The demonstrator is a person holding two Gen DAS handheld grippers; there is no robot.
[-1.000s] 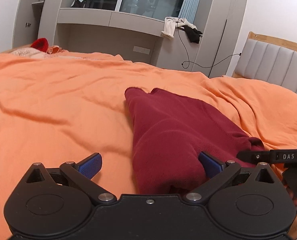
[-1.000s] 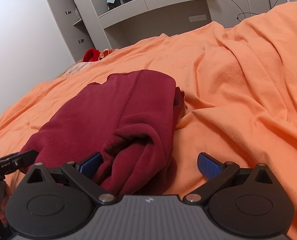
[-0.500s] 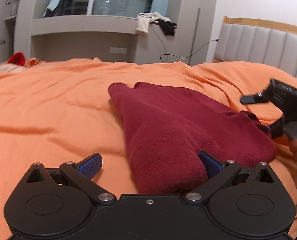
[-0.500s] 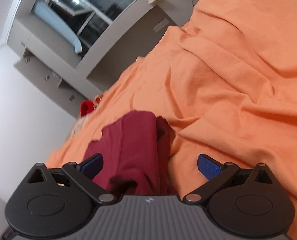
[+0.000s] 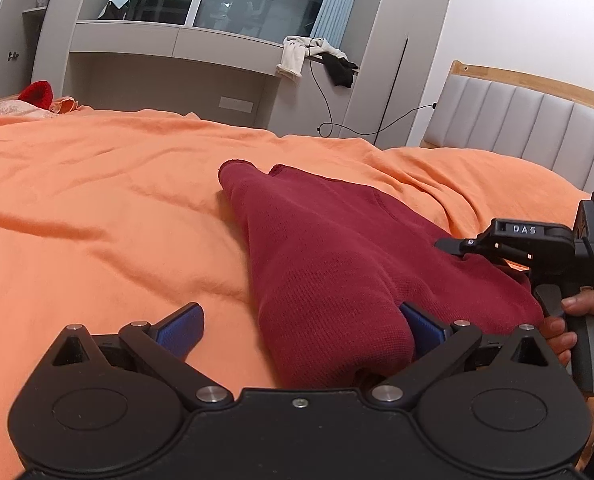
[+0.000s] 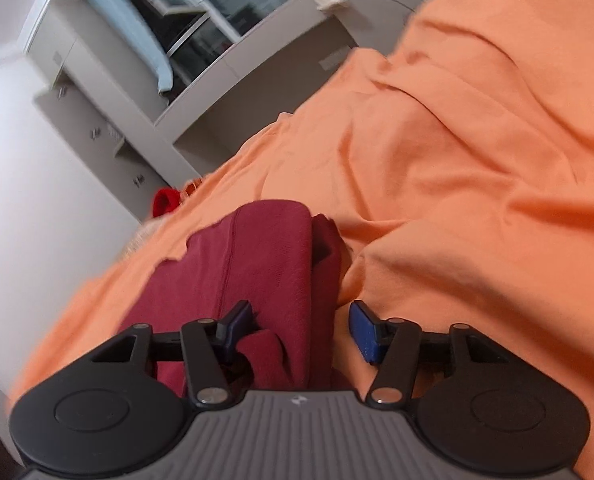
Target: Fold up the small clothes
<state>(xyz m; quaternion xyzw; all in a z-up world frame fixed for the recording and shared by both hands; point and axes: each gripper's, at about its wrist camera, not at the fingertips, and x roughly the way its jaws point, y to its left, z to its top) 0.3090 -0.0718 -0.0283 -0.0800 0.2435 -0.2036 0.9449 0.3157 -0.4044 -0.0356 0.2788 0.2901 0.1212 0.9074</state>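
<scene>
- The maroon garment (image 5: 337, 264) lies partly folded on the orange bedspread (image 5: 97, 208), its near end bunched right in front of both grippers, its far end pointing toward the grey cabinet (image 5: 169, 76).
- The left gripper (image 5: 301, 320) stands wide and released: its right pad touches the garment's near edge, its left pad is over bare bedspread beside the garment.
- The right gripper (image 6: 301, 320) has just been closing, with a thick fold of the garment's near end between its jaws; the left pad presses the cloth, the right pad still shows a gap, so the grasp looks not yet firm.
- Judged step: taking hold of the garment's near end for another fold.
- The next move likely calls for both grippers to clamp all layers, then carry that end toward the far end, keeping the edges even.
</scene>
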